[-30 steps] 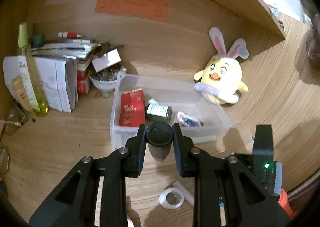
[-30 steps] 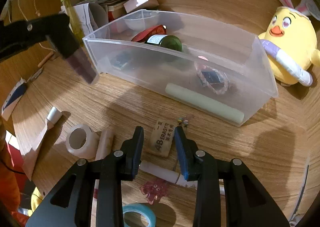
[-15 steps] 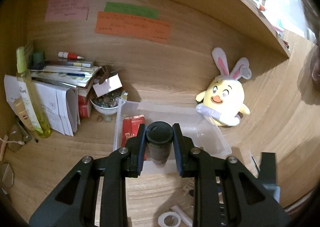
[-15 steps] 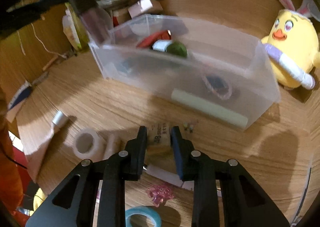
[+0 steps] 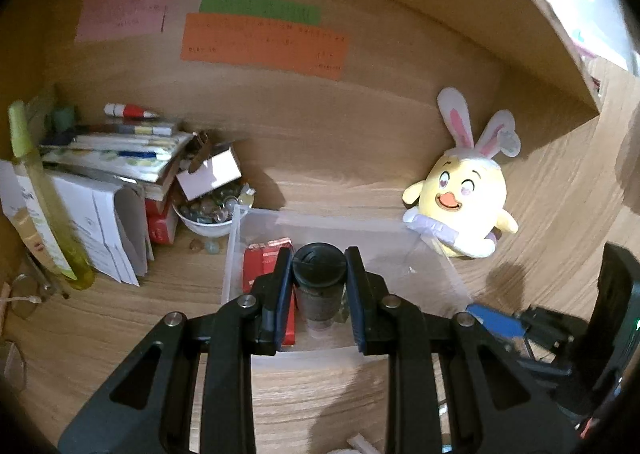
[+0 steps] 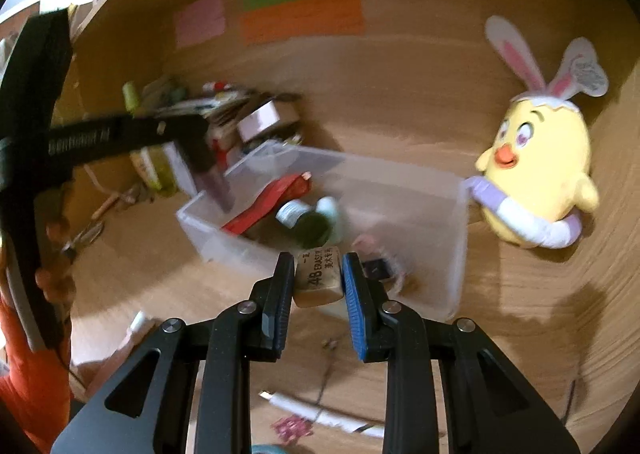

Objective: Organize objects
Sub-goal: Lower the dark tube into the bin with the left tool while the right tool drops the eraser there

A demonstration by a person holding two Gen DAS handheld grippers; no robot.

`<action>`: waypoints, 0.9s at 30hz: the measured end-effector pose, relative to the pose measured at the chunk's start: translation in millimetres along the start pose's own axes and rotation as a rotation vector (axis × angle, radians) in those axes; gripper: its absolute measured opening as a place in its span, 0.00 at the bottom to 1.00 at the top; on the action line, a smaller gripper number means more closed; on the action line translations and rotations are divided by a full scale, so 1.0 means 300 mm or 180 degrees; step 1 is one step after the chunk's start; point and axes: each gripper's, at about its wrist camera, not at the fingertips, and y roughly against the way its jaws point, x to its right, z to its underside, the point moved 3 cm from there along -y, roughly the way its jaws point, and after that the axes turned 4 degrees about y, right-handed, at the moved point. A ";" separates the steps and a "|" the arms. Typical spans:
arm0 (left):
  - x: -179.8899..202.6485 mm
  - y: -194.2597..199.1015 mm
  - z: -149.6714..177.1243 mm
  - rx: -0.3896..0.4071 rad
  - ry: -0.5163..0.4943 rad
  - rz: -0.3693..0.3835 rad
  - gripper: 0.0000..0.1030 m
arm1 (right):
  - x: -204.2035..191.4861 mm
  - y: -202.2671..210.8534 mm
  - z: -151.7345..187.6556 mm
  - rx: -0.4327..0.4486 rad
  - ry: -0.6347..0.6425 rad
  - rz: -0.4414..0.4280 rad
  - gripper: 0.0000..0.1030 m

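My left gripper (image 5: 319, 280) is shut on a small dark bottle with a black cap (image 5: 319, 288), held over the near left part of the clear plastic bin (image 5: 340, 224). A red packet (image 5: 266, 254) lies in the bin behind the fingers. In the right wrist view my right gripper (image 6: 319, 278) is shut on a tan eraser (image 6: 319, 276) with black print, lifted off the desk in front of the bin (image 6: 452, 246). Inside that bin lie the red packet (image 6: 276, 198), a green jar (image 6: 310, 224) and a small dark item (image 6: 378, 266). The left gripper (image 6: 208, 170) with its bottle shows over the bin's left corner.
A yellow chick plush with rabbit ears (image 5: 468, 198) sits right of the bin. Stacked books and papers (image 5: 112, 158), a bowl of stones (image 5: 212, 210) and a yellow-green bottle (image 5: 36, 198) crowd the left. A white cable (image 6: 320, 414) and a pink sticker (image 6: 292, 428) lie on the near desk.
My right gripper closed on the eraser and lifted it off the desk toward the bin. The left gripper carried the bottle up and forward until it hangs over the bin.
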 end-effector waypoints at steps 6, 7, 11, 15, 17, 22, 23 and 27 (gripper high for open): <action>-0.013 -0.070 0.016 -0.0129 0.0039 -0.0027 0.24 | 0.067 -0.044 -0.027 -0.0034 -0.0085 0.0156 0.22; -0.016 -0.079 0.018 -0.0144 0.0047 -0.0032 0.24 | 0.070 -0.055 -0.028 -0.0044 -0.0083 0.0175 0.22; -0.028 -0.117 0.027 -0.0213 0.0083 -0.0041 0.24 | 0.082 -0.108 -0.023 -0.0126 -0.0094 0.0206 0.22; -0.044 -0.153 0.036 -0.0276 0.0128 -0.0039 0.24 | 0.084 -0.163 -0.015 -0.0206 -0.0082 0.0251 0.22; -0.051 -0.170 0.042 -0.0327 0.0159 -0.0005 0.24 | 0.089 -0.189 -0.010 -0.0251 -0.0103 0.0280 0.22; -0.063 -0.207 0.058 -0.0419 0.0177 -0.0012 0.24 | 0.108 -0.233 0.003 -0.0340 -0.0154 0.0260 0.22; -0.064 -0.214 0.061 -0.0441 0.0178 -0.0013 0.24 | 0.111 -0.235 0.004 -0.0337 -0.0167 0.0264 0.22; -0.063 -0.219 0.069 -0.0439 0.0104 -0.0135 0.25 | 0.116 -0.240 0.006 -0.0350 -0.0170 0.0280 0.22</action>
